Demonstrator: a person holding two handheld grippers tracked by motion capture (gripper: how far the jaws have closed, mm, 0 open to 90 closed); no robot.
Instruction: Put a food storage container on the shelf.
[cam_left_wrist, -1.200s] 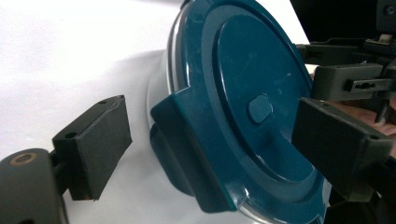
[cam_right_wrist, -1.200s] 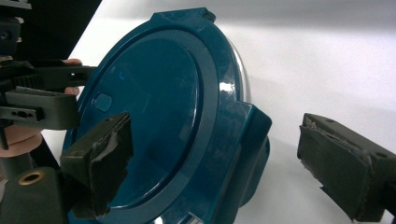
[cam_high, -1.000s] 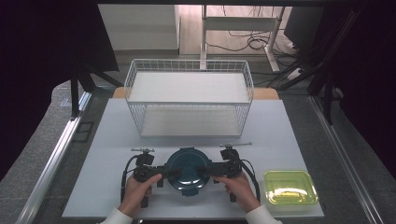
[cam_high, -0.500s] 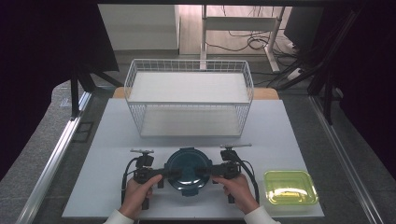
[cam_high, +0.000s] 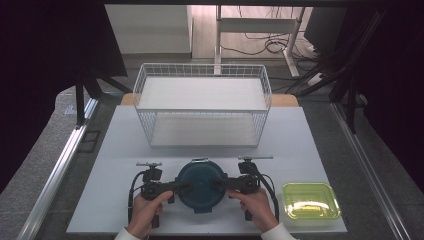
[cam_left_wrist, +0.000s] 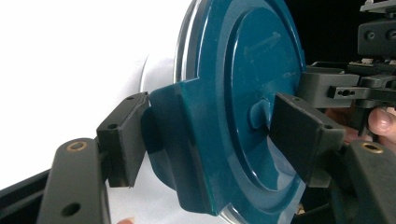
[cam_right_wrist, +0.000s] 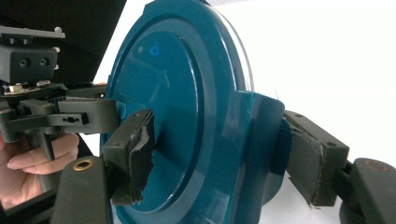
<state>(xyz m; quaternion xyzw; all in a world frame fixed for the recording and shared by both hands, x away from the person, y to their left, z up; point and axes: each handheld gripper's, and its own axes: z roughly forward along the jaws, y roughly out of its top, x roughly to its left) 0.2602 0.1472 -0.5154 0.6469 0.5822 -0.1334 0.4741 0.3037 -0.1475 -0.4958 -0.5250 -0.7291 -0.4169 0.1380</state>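
hidden: container body under teal lid (cam_high: 201, 186) | cut off: forearms at bottom edge of high view | unclear: contents of green box (cam_high: 310, 200), lower right

So there's one round teal lid (cam_high: 201, 186) and one yellow-green tray (cam_high: 311, 201) on the counter (cam_high: 120, 150). Plus one white wire basket (cam_high: 202, 111) and two grippers, left gripper (cam_high: 176, 187) and right gripper (cam_high: 220, 184).
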